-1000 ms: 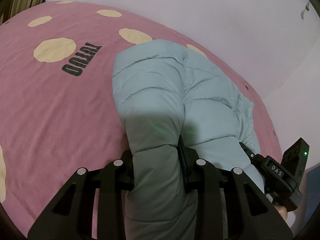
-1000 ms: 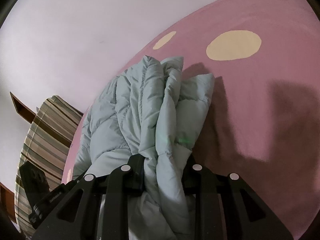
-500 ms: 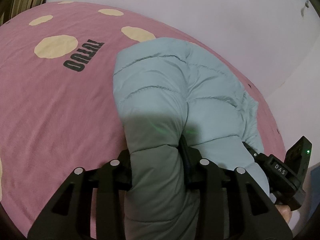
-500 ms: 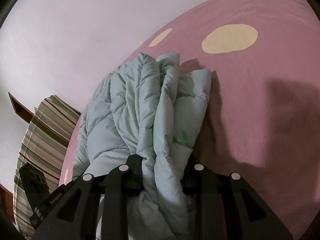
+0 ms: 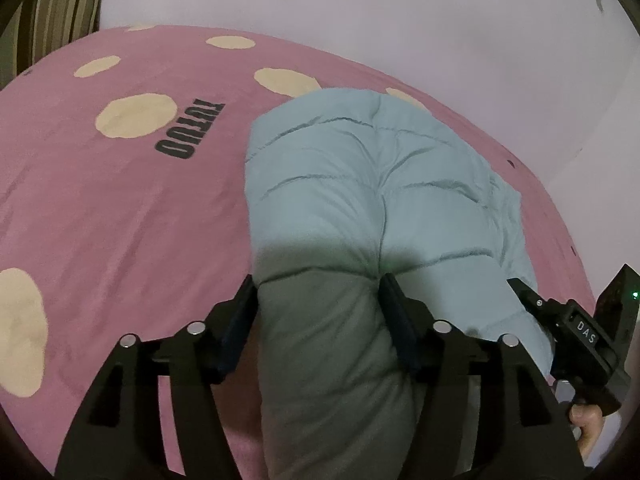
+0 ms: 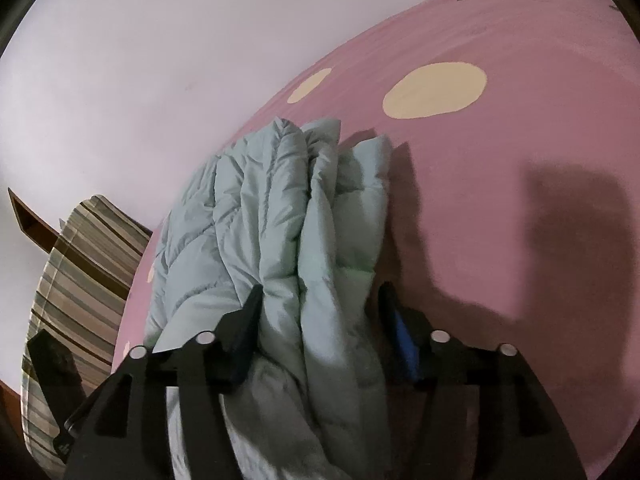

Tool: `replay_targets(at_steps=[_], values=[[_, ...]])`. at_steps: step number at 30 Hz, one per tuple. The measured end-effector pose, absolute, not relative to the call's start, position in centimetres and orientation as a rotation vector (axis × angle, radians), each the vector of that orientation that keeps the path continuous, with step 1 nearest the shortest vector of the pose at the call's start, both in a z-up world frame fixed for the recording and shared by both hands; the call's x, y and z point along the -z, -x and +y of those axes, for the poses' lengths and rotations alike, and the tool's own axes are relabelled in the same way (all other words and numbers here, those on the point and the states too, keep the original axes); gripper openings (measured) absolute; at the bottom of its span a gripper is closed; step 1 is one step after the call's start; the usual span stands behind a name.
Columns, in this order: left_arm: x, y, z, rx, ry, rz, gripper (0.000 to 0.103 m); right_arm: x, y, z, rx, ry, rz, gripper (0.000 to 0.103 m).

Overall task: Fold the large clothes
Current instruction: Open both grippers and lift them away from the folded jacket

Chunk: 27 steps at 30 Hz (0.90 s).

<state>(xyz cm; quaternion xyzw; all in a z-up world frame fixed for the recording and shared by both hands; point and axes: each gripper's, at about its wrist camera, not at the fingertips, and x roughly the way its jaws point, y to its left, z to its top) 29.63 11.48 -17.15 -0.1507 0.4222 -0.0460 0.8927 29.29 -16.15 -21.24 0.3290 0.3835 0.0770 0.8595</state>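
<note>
On the pink bedspread (image 5: 120,208) — a folded, pale-blue puffer jacket (image 5: 360,184).

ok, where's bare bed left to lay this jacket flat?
Bare pink cover between the jacket and the TUTUO print; also open past its folded edge toward the cream dot. Crowded where the jacket nears the wall.

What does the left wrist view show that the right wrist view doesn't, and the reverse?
Left wrist only: black TUTUO lettering on the bedspread, the jacket's smooth quilted top, and the other gripper with a hand on it.

Right wrist only: the jacket's bunched layered edge and a striped cushion.

Both: the pale blue puffer jacket on the pink spotted bedspread by a white wall, lying between tongs that have just been opening.
</note>
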Motion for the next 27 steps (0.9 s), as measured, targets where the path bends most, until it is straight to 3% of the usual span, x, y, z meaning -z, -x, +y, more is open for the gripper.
replay_targets(at_steps=[15,21,27], values=[[17.0,-27.8,10.9,0.073,0.279,0.905,0.066,21.6,-26.4,-16.8,-0.133,-0.713,0.821,0.061],[16.0,-27.0,10.6,0.055,0.264,0.892,0.067,18.3,-25.7,-17.0,-0.096,-0.652,0.768,0.061],[14.6,-24.8,9.9,0.014,0.207,0.842,0.079,15.8,-23.4,-16.4,-0.042,-0.549,0.754,0.061]])
